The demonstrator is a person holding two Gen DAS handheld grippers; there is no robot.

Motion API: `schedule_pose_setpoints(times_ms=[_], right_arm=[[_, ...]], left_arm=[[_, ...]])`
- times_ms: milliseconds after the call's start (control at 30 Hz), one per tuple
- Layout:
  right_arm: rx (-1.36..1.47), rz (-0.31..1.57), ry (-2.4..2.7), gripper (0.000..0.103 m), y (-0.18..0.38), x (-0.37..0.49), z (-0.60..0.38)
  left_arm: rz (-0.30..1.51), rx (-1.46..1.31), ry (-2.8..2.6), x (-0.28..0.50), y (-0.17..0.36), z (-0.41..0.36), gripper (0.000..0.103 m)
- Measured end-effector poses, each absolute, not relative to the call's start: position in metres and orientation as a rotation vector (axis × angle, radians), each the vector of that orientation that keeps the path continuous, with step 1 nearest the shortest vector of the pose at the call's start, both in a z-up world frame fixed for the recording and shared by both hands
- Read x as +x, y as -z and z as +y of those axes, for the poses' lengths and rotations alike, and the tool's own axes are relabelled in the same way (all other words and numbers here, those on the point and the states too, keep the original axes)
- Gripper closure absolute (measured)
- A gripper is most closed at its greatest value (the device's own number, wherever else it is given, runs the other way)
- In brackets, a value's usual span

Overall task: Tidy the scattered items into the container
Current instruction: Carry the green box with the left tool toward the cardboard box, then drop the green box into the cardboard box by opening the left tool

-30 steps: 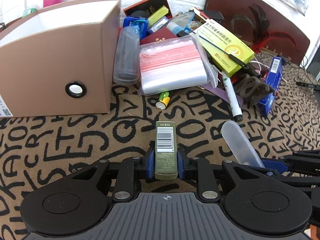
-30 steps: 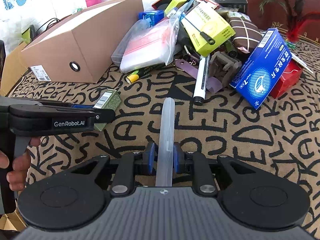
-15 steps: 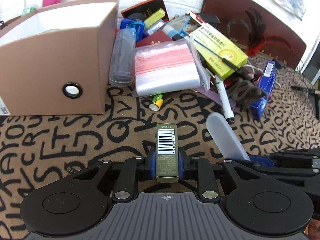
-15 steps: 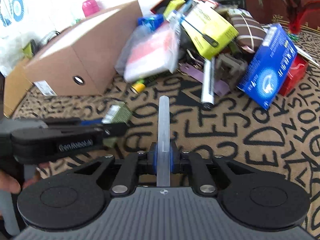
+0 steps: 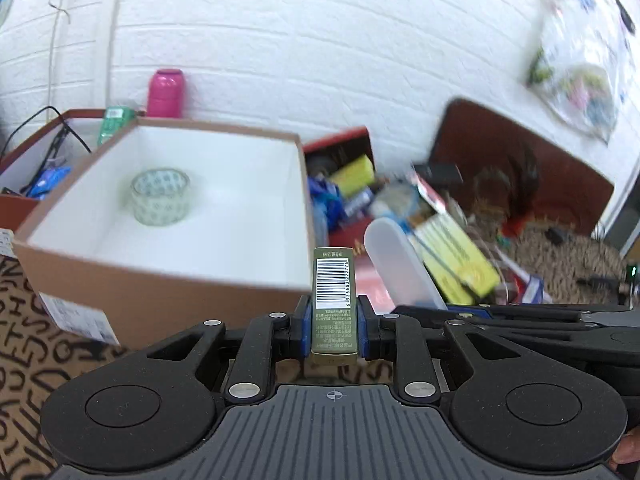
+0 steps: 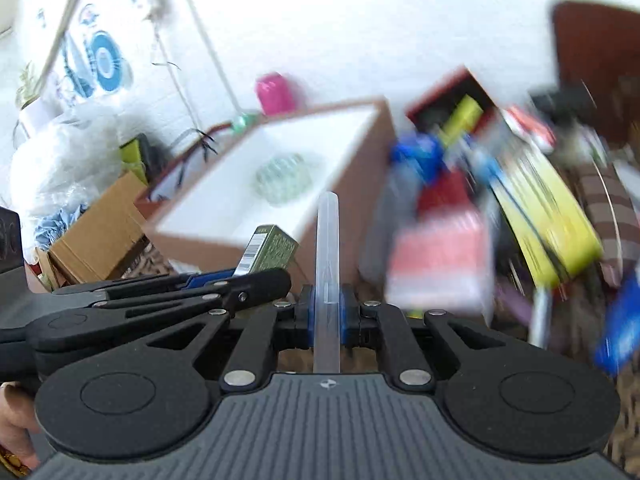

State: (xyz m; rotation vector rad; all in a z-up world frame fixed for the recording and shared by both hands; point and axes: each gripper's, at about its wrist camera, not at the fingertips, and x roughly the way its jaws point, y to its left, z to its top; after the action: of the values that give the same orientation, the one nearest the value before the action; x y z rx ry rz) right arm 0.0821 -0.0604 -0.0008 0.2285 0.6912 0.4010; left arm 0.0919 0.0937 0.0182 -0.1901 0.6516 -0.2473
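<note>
My left gripper (image 5: 334, 326) is shut on a small olive-green box with a barcode (image 5: 334, 292), held in the air just before the front wall of the brown cardboard container (image 5: 160, 292). The container is open on top, white inside, and holds a roll of clear tape (image 5: 160, 197). My right gripper (image 6: 327, 320) is shut on a translucent plastic case (image 6: 327, 256), held to the right of the left gripper; the case shows in the left wrist view (image 5: 400, 268). The green box (image 6: 272, 250) and container (image 6: 272, 168) also show in the right wrist view.
A blurred pile of scattered items lies right of the container: a yellow box (image 5: 456, 256), a bag of pink-white sheets (image 6: 440, 264), blue items (image 6: 416, 156), a red case (image 5: 340, 156). A pink bottle (image 5: 166, 92) stands behind. Another open box (image 5: 24, 168) is at far left.
Both grippers have lifted with their objects and tilted up toward the container; its white inside and the tape roll have come into view. The patterned cloth has dropped mostly out of view.
</note>
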Motion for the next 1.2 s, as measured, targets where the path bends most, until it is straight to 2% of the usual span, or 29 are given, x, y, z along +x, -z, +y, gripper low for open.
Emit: schedule_pose_setpoints(times_ms=[167, 267, 700, 1033, 1100, 1133, 1200], right_arm=[[0.244, 0.679, -0.39, 0.09, -0.024, 0.134, -0.03], [0.267, 0.723, -0.356, 0.09, -0.023, 0.171, -0.015], [0.193, 0.878, -0.137, 0.09, 0.023, 0.3, 0.024], [0.014, 0.897, -0.105, 0.09, 0.027, 0.332, 0.048], [-0.026, 0.889, -0.091, 0.09, 0.028, 0.335, 0.052], [-0.04, 0.889, -0.086, 0.09, 0.029, 0.337, 0.053], [-0.063, 0.886, -0.079, 0.09, 0.03, 0.338, 0.055]], left_arm=[[0.628, -0.186, 0.211, 0.135, -0.047, 0.124, 0.083], [0.682, -0.197, 0.195, 0.173, -0.047, 0.141, 0.083], [0.934, -0.268, 0.164, 0.312, 0.025, 0.189, 0.083], [1.013, -0.385, 0.162, 0.355, 0.061, 0.208, 0.082], [0.986, -0.356, 0.143, 0.356, 0.058, 0.207, 0.078], [0.98, -0.339, 0.132, 0.356, 0.057, 0.206, 0.071], [0.988, -0.344, 0.128, 0.356, 0.058, 0.207, 0.067]])
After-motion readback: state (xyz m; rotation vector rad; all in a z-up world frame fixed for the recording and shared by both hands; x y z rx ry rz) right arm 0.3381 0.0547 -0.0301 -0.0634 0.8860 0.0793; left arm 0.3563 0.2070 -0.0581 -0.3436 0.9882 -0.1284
